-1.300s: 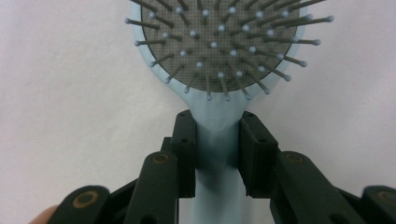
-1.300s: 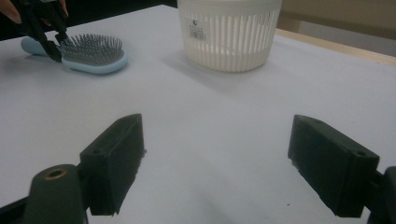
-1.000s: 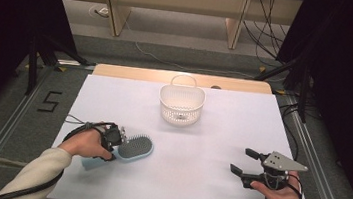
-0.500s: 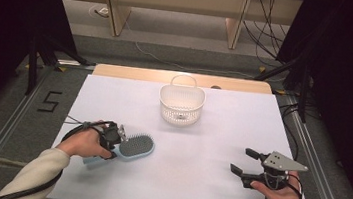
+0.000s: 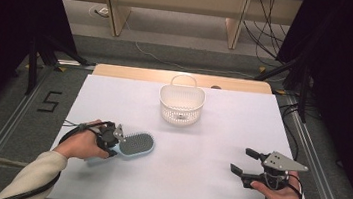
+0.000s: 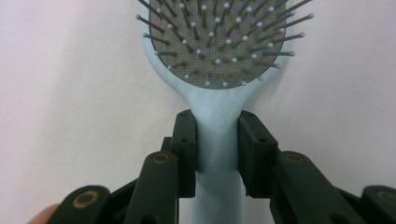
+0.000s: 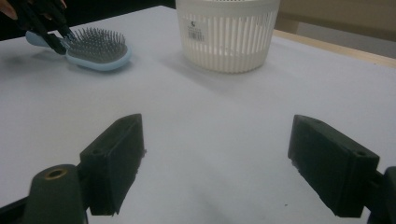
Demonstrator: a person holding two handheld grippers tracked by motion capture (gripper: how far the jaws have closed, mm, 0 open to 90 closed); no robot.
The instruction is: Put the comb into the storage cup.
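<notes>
On the white table (image 5: 195, 182), left tongs (image 6: 217, 140) clamp the pale blue hairbrush (image 6: 217, 60) handle; right tongs (image 7: 215, 158) stand apart.

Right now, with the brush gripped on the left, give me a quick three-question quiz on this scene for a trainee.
1. True or false: the left gripper is shut on the handle of the blue hairbrush.
2. The right gripper is: A) holding the brush, B) open over bare table, C) inside the basket.
3. Which way do the brush's bristles face, and what stands behind the brush, toward the far edge of the table?

Key
1. True; both pads press the handle.
2. B.
3. Upward; the white slatted basket, upright.
</notes>
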